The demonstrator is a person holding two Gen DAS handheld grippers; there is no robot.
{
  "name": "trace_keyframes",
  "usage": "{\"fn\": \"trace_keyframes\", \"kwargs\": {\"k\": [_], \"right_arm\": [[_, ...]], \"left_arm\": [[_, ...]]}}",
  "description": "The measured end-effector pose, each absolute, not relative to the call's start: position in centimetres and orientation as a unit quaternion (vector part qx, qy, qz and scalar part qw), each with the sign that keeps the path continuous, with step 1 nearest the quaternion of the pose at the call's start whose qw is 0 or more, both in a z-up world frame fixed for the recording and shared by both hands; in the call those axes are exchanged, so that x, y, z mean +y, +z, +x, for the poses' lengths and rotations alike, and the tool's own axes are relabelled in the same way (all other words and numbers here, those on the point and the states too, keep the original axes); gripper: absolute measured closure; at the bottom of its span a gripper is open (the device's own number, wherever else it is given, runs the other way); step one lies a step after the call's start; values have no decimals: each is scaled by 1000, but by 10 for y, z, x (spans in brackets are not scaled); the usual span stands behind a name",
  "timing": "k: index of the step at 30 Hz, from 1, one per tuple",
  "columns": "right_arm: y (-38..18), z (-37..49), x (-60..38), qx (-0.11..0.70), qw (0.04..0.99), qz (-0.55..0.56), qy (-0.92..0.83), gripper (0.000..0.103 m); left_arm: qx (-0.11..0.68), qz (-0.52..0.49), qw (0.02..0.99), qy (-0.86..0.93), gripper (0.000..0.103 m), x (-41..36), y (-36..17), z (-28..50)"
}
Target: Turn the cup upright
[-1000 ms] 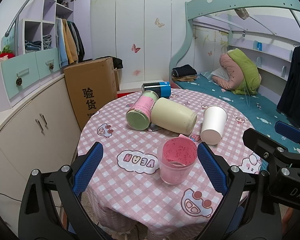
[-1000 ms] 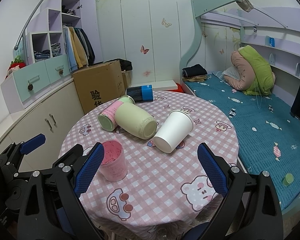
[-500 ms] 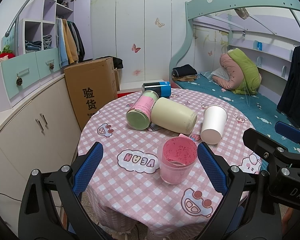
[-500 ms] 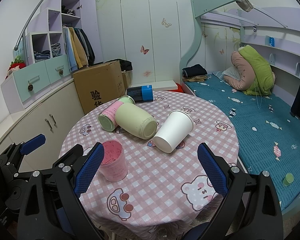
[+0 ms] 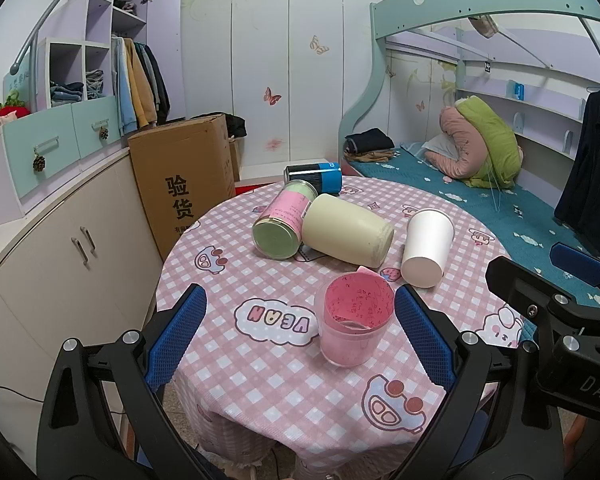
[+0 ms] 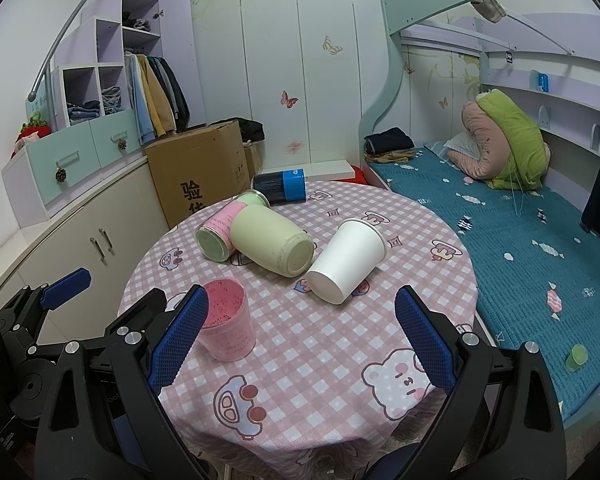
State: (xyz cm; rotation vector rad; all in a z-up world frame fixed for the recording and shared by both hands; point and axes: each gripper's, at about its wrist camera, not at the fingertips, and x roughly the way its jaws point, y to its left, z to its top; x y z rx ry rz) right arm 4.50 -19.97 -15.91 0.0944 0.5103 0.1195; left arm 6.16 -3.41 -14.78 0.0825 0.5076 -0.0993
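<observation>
A white paper cup (image 5: 425,247) (image 6: 347,265) lies on its side on the round table, its base toward me. A pink plastic cup (image 5: 354,319) (image 6: 227,323) stands upright near the table's front. My left gripper (image 5: 298,338) is open and empty, with the pink cup between its blue pads, untouched. My right gripper (image 6: 298,338) is open and empty, hovering over the table's front edge, short of the white cup. The right gripper also shows at the right of the left wrist view, and the left gripper at the left of the right wrist view.
A cream cup (image 5: 347,236) (image 6: 274,244), a pink-labelled green can (image 5: 285,220) (image 6: 220,233) and a blue can (image 5: 314,178) (image 6: 280,186) lie on their sides behind. The table has a pink checked cloth (image 6: 340,344). A cardboard box (image 5: 184,184), cabinets and a bed surround it.
</observation>
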Motion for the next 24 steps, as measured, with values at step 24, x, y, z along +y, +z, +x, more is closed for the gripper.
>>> {"fn": "trace_keyframes", "kwargs": {"k": [24], "right_arm": [[-159,45,-200,252,965,45,59,12]], "left_arm": [[237,44,970,-42,8,-35,-149,57]]}}
